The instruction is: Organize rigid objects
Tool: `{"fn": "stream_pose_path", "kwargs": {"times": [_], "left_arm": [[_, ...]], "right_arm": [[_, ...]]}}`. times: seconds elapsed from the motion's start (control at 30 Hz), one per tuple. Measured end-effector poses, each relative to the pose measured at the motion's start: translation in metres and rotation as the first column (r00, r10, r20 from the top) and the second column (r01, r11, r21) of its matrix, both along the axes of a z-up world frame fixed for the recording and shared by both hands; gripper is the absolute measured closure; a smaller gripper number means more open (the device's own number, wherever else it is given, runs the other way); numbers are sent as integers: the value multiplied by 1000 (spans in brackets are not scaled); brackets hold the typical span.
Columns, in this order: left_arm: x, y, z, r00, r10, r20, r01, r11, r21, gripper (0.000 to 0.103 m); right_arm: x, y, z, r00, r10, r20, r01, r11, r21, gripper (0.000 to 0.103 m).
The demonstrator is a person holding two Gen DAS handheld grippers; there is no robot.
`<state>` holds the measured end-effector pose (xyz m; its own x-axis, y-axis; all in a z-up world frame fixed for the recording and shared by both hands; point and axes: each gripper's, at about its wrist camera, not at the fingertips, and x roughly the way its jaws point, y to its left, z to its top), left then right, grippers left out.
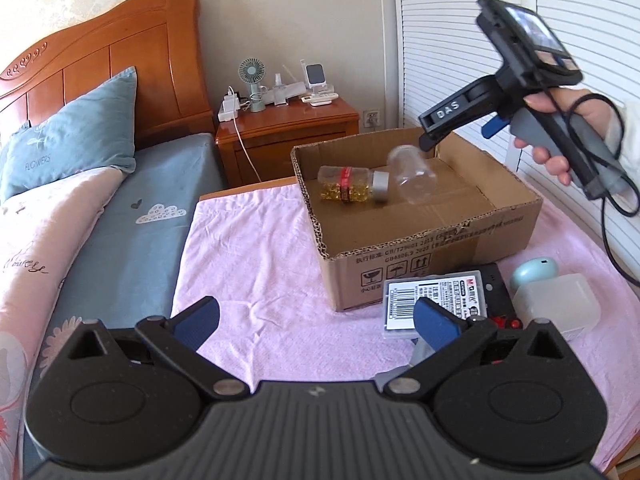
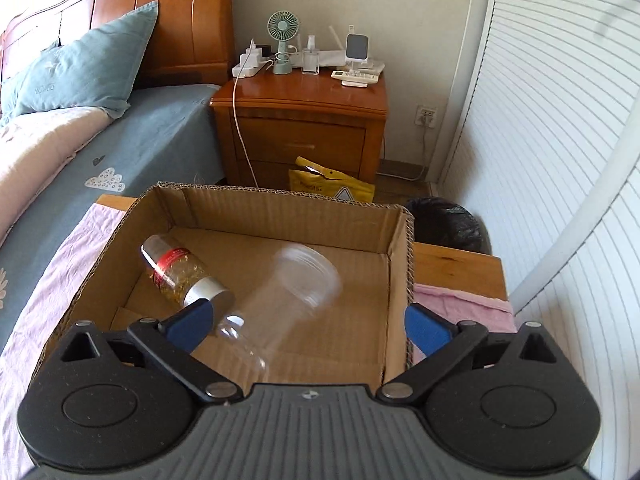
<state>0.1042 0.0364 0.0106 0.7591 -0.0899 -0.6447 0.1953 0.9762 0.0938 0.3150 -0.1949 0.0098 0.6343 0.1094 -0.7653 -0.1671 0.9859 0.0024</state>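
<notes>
An open cardboard box (image 1: 440, 248) (image 2: 400, 264) stands on the pink cloth. Inside lies a capsule bottle (image 1: 352, 185) (image 2: 182, 278) with a silver cap and a red band. A clear plastic jar (image 1: 412, 174) (image 2: 288, 292) is blurred, in the air or tumbling inside the box just below my right gripper. My right gripper (image 2: 308, 326) is open and empty above the box; it also shows in the left wrist view (image 1: 430, 136). My left gripper (image 1: 316, 318) is open and empty, low over the cloth in front of the box.
A labelled clear case (image 1: 430, 296) on a black item, a pale blue oval case (image 1: 534, 272) and a white translucent box (image 1: 560, 304) lie right of my left gripper. A bed (image 1: 120, 216), a wooden nightstand (image 2: 300, 120), a yellow bag (image 2: 332, 184) and a black bin (image 2: 448, 228) surround the table.
</notes>
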Motion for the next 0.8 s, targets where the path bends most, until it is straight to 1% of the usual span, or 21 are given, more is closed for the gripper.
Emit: {"fn": "stream_pose_path", "kwargs": {"times": [0.2, 0.37, 0.43, 0.63, 0.8], "left_arm": [[-7, -2, 1, 1000, -22, 0, 22, 1000, 2, 1], [-11, -3, -5, 1000, -11, -19, 11, 1000, 2, 1], [-14, -3, -8, 1000, -6, -27, 6, 1000, -2, 1], [-20, -3, -16, 999, -9, -49, 9, 1000, -17, 1], [-21, -5, -23, 998, -5, -67, 5, 1000, -6, 1]], "right_arm": [[-35, -8, 16, 1000, 9, 17, -10, 1000, 11, 0], [-72, -11, 18, 1000, 11, 28, -12, 999, 35, 0], [-88, -12, 14, 1000, 16, 27, -17, 999, 36, 0], [-138, -9, -9, 999, -3, 35, 4, 1000, -26, 0], [-171, -10, -36, 999, -53, -4, 53, 999, -15, 0]]}}
